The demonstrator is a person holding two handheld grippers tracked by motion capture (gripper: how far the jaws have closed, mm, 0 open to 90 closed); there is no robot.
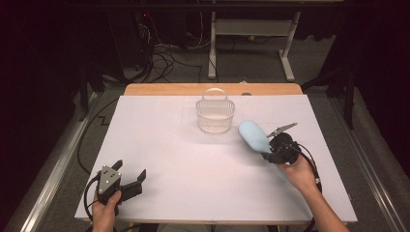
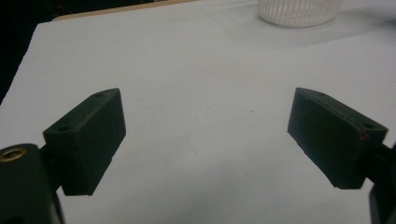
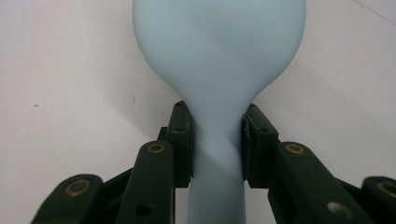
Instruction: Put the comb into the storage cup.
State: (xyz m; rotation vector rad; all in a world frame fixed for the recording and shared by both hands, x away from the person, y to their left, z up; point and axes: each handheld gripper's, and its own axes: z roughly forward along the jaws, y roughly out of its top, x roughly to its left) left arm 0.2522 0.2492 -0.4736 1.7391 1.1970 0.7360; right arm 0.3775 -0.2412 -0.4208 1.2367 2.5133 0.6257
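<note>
A pale blue hairbrush [image 1: 254,136] is held above the white table sheet, right of the middle, its oval head pointing up and left toward the basket. My right gripper [image 1: 267,153] is shut on its narrow handle; in the right gripper view both pads [image 3: 183,140] press the brush's neck [image 3: 217,140] from either side. A white slatted basket [image 1: 215,115] with a hoop handle stands at the back middle, a short way left of the brush head. My left gripper [image 1: 131,175] rests near the front left corner, open, with nothing between its fingers [image 2: 93,140].
The white sheet [image 1: 193,164] covers a wooden table whose bare far edge [image 1: 159,89] shows behind it. The basket's lower wall [image 2: 299,11] sits at the top of the left gripper view. Cables and desk legs lie on the floor beyond the table.
</note>
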